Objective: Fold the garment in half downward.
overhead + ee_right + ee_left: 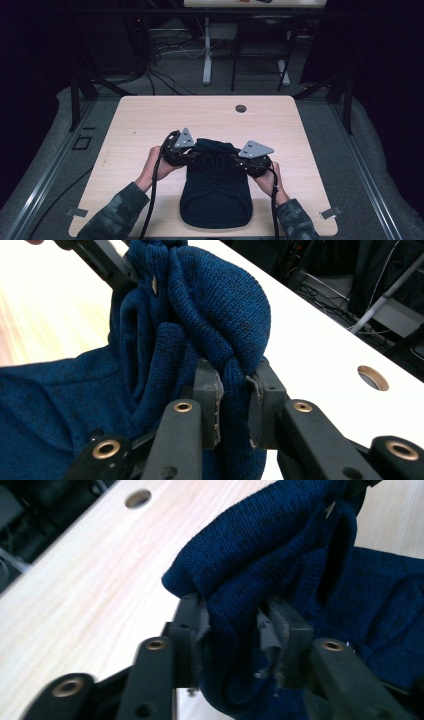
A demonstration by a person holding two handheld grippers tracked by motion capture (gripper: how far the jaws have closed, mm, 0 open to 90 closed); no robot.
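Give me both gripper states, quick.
Left gripper: closed on a fold of the blue knit garment.
Right gripper: clamped shut on another fold of the same garment.

Dim high view, brighter close-ups

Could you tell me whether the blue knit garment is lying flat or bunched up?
Partly bunched: the blue knit garment gathers at its far end.
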